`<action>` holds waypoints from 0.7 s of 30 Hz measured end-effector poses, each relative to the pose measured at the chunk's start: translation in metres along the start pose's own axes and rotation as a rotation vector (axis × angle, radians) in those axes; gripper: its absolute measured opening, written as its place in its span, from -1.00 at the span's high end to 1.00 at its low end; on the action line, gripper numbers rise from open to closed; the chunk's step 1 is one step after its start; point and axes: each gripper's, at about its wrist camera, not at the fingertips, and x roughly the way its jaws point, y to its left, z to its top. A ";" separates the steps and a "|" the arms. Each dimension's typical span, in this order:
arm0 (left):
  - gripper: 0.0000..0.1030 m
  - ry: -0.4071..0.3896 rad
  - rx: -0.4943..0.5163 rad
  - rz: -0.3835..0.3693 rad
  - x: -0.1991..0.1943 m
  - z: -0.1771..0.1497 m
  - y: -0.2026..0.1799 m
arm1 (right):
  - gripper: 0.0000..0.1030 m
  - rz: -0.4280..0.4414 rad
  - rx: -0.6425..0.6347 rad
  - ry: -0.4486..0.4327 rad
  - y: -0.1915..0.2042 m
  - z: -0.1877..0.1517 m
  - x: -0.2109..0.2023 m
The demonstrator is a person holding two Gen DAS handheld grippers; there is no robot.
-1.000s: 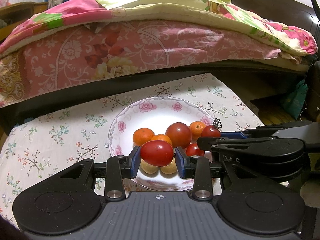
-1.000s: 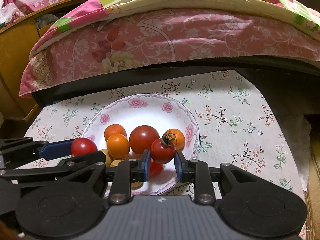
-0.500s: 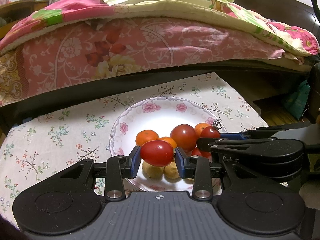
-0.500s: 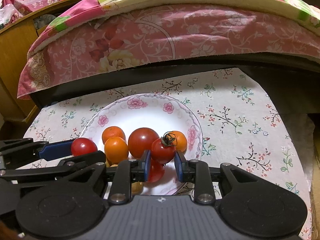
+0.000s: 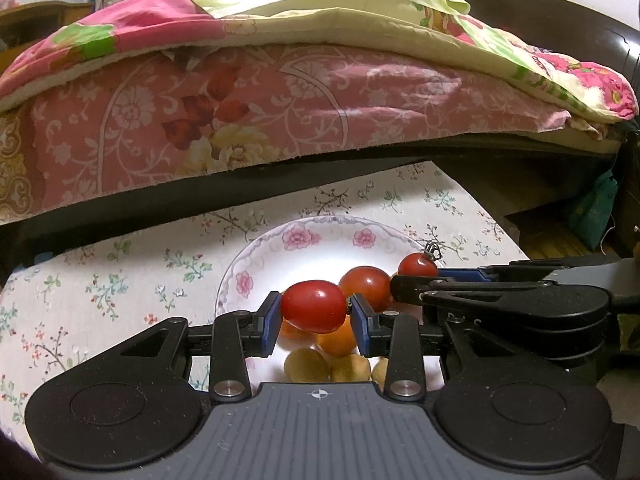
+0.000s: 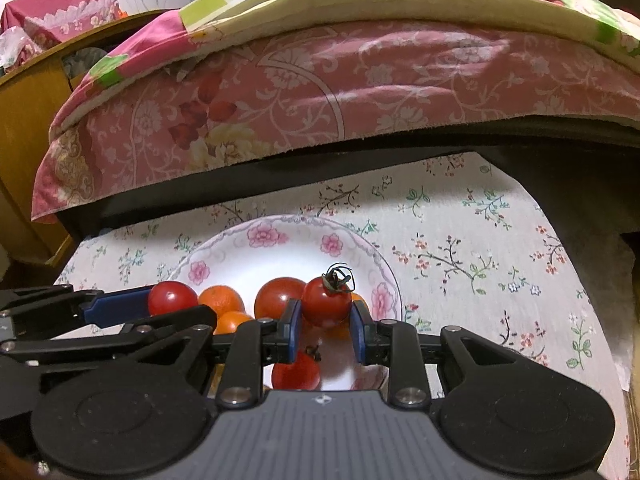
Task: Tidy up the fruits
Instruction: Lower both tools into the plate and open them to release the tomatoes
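My left gripper is shut on an oval red tomato, held over the near part of a white floral plate. My right gripper is shut on a small red tomato with a green stem, above the same plate. In the left wrist view the right gripper reaches in from the right with its tomato. The right wrist view has the left gripper coming in from the left with its tomato. On the plate lie a larger red tomato, oranges, yellowish fruits and another small tomato.
The plate rests on a table with a flowered cloth. Behind the table is a bed with a pink flowered quilt. A wooden cabinet stands at the left, and a teal bag lies on the floor at the right.
Both grippers keep their tomatoes. The plate and its fruit have slid lower in both views, so part of the pile now sits behind the fingers.
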 end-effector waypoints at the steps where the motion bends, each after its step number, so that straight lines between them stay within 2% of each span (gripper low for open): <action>1: 0.15 0.001 -0.002 0.000 0.001 0.001 0.001 | 0.49 0.000 0.000 -0.005 0.000 0.000 0.000; 8: 0.15 0.005 0.015 -0.003 0.011 0.009 0.001 | 0.48 0.004 -0.002 -0.025 -0.003 0.005 0.004; 21: 0.14 0.026 0.004 -0.006 0.020 0.006 0.003 | 0.48 0.003 -0.017 -0.021 -0.003 0.000 0.003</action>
